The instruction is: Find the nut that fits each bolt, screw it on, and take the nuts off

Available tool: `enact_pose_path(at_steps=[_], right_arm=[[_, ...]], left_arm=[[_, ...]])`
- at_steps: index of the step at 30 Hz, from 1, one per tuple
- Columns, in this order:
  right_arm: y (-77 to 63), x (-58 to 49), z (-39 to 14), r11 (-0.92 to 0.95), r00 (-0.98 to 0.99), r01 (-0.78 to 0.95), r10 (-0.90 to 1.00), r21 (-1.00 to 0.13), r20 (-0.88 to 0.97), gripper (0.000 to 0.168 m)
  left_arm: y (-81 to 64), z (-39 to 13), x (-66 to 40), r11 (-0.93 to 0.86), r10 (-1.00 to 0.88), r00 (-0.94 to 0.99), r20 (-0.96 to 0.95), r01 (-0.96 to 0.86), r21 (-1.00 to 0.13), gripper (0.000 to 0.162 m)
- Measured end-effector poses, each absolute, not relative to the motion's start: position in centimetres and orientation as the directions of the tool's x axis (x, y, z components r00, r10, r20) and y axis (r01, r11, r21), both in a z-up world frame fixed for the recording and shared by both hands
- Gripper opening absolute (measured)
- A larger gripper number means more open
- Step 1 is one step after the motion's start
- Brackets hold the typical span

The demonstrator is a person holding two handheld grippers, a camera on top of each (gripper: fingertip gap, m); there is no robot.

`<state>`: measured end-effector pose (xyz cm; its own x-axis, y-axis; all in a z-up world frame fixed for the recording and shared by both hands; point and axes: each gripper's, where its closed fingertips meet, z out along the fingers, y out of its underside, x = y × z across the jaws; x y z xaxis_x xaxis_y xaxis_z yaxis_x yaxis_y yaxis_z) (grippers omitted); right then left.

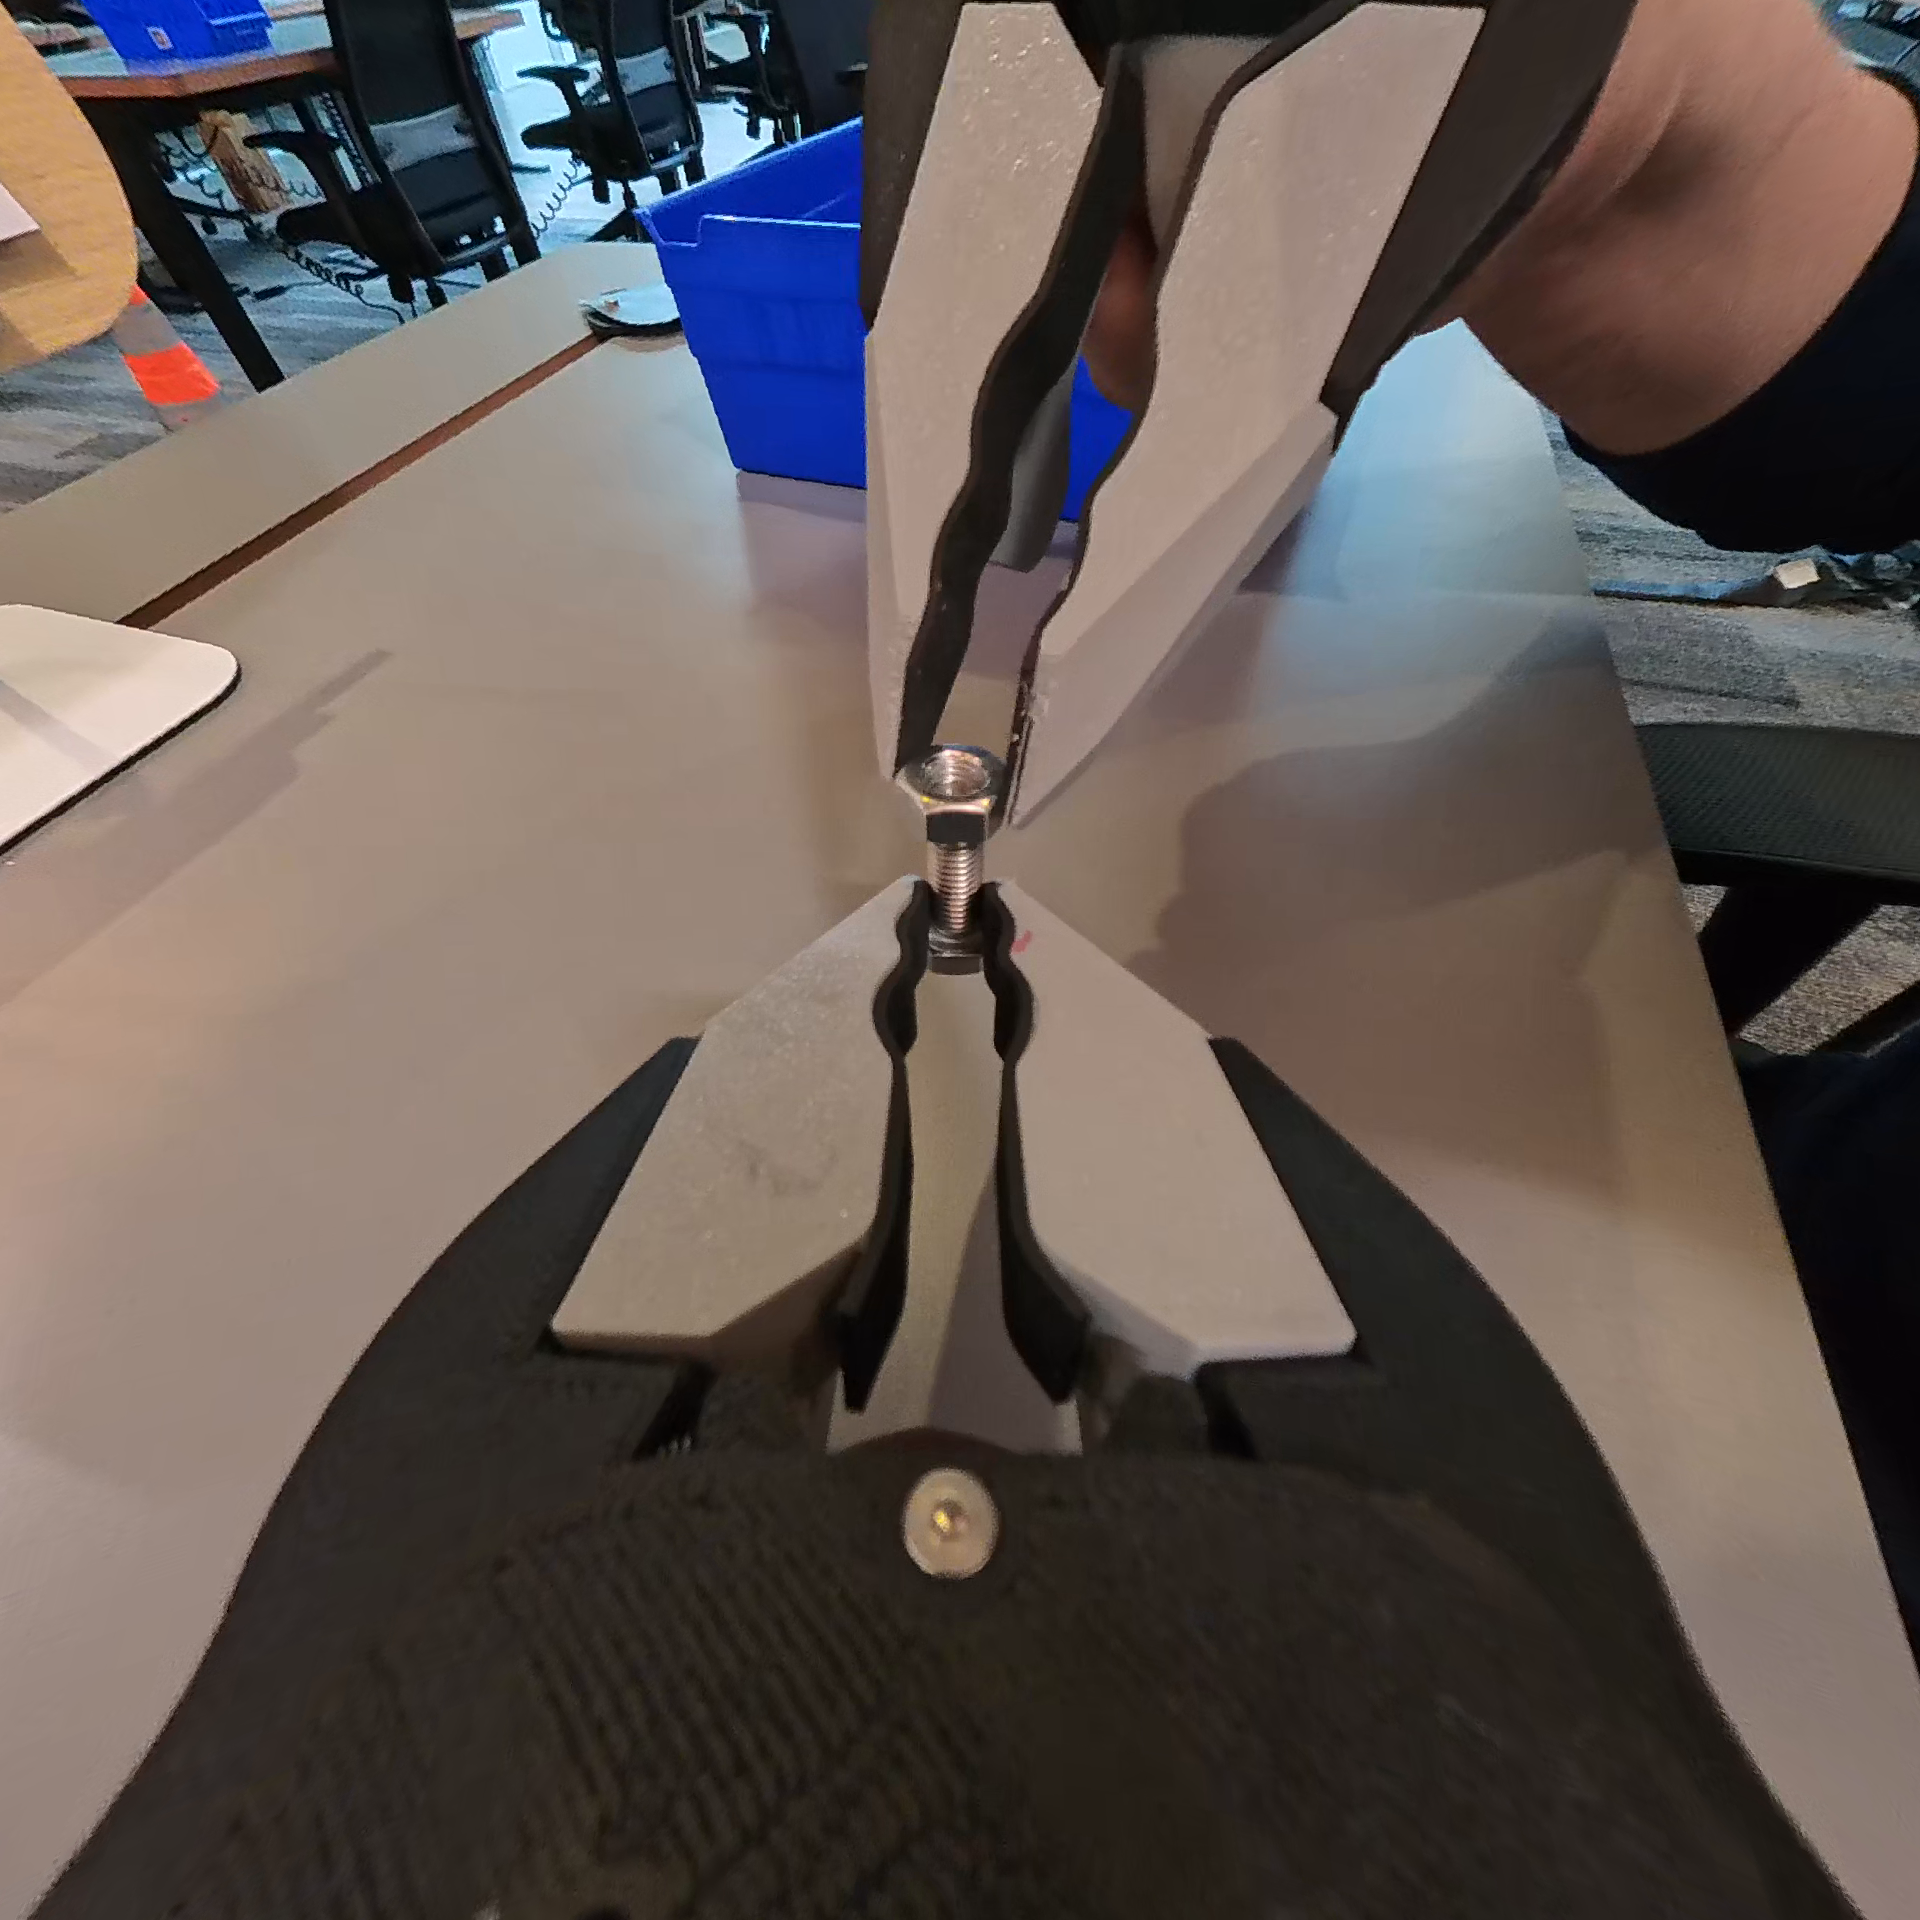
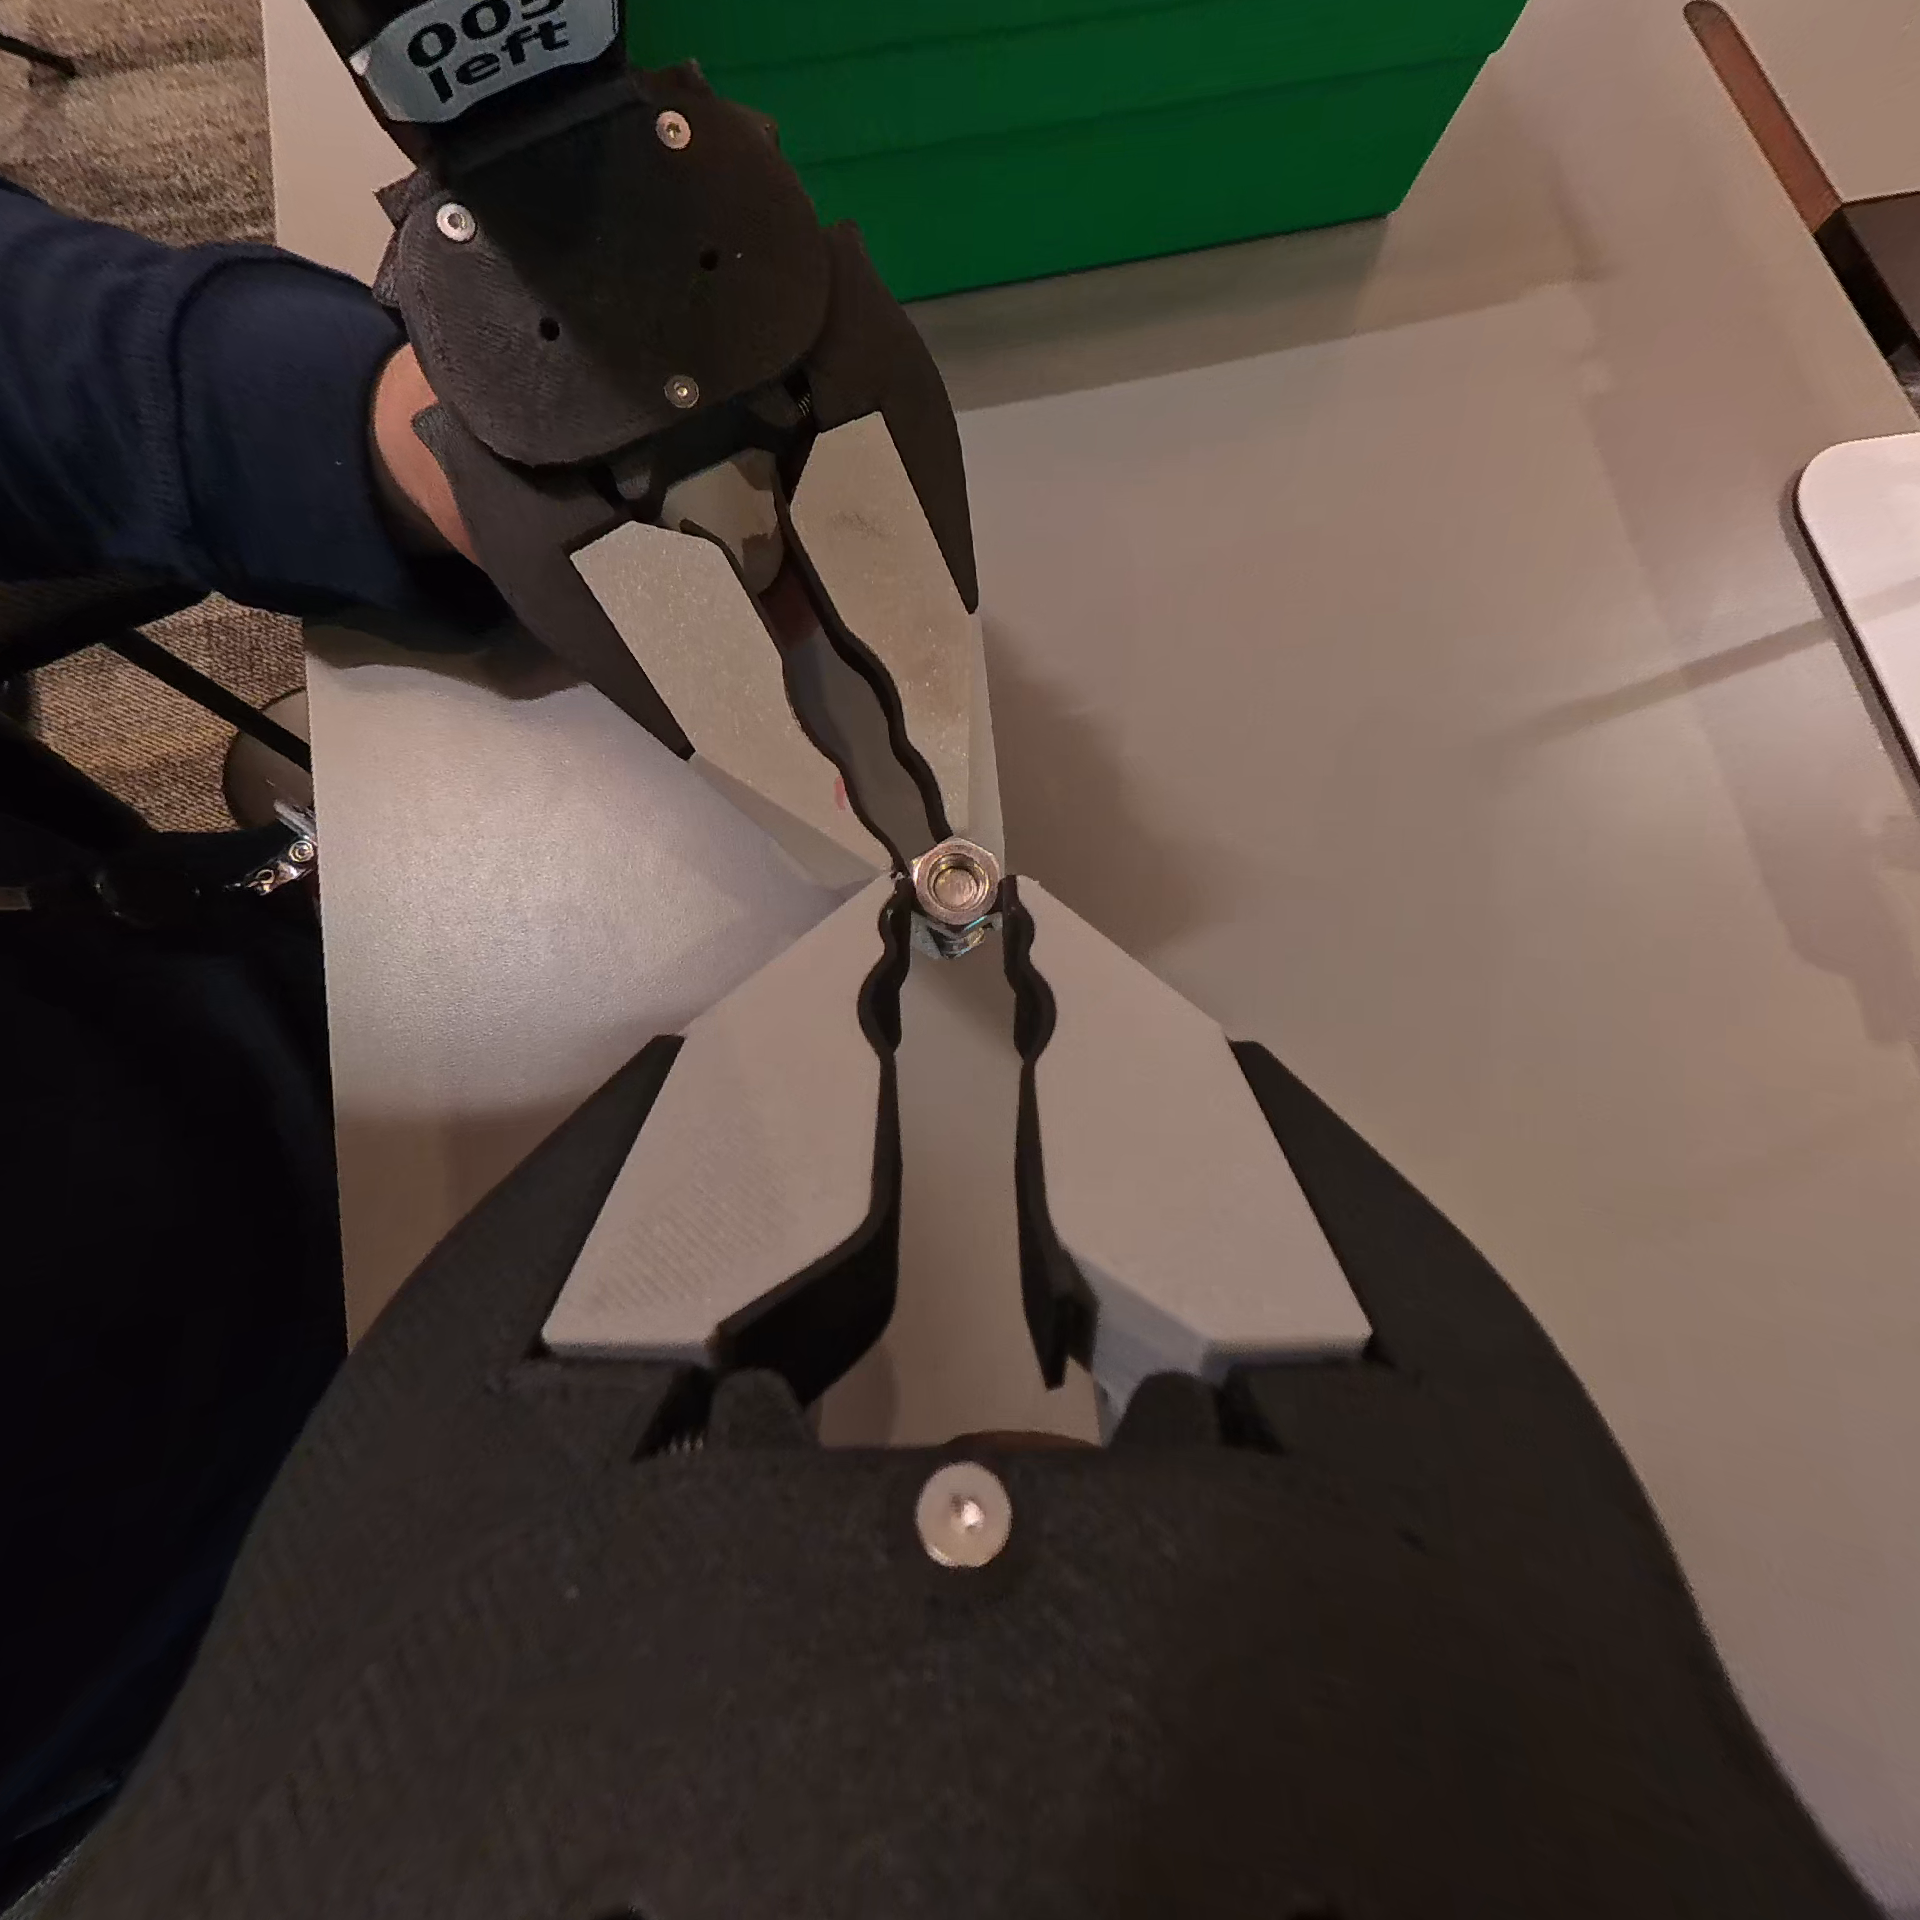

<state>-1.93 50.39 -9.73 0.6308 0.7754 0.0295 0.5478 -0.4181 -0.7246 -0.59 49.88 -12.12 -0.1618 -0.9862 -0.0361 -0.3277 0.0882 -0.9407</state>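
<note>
In the left wrist view my left gripper (image 1: 956,914) is shut on the head end of a silver bolt (image 1: 951,883), which points away from me above the grey table (image 1: 468,883). A small hex nut (image 1: 956,828) sits on the shaft. A larger nut (image 1: 954,779) sits at the bolt's tip. My right gripper (image 1: 961,758) comes down from above and is shut on that larger nut. In the right wrist view my right gripper (image 2: 954,906) grips the nut (image 2: 951,883) seen end-on, with the bolt's end inside it. The left gripper (image 2: 925,847) reaches in from the upper left.
A blue bin (image 1: 769,312) stands on the table behind the grippers. A green bin (image 2: 1091,135) stands at the far side in the right wrist view. A white flat pad (image 1: 94,686) (image 2: 1870,582) lies near one table edge. A black chair (image 1: 1787,790) is beside the table. Less than 4 cm separates the two grippers' tips.
</note>
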Motion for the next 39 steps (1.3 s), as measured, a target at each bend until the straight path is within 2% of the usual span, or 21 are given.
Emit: enact_pose_path(at_steps=[11,23,32,36,39], right_arm=[[50.2,-1.9,-10.0,-0.430,0.625,0.557,0.780,-0.710,0.018,0.015],[50.4,-2.0,-9.7,-0.414,0.623,0.549,0.782,-0.726,0.025,0.023],[49.3,-1.1,-7.4,-0.295,0.632,0.387,0.775,-0.873,0.019,0.037],[48.5,-1.0,-6.1,-0.220,0.606,0.237,0.794,-0.946,-0.033,0.037],[47.9,-1.3,-6.3,-0.190,0.574,0.196,0.817,-0.962,-0.044,0.037]], left_arm=[[49.8,-12.4,-0.5,0.102,-0.985,-0.164,-0.048,-0.339,-0.935,0.007],[49.7,-12.1,-0.6,0.089,-0.985,-0.170,-0.034,-0.327,-0.941,0.007],[49.5,-11.5,-0.7,0.060,-0.983,-0.185,-0.004,-0.299,-0.952,0.007],[49.1,-11.5,-0.7,0.065,-0.979,-0.203,-0.003,-0.297,-0.953,0.007],[48.6,-11.3,-0.7,0.081,-0.974,-0.225,-0.016,-0.283,-0.956,0.007]])
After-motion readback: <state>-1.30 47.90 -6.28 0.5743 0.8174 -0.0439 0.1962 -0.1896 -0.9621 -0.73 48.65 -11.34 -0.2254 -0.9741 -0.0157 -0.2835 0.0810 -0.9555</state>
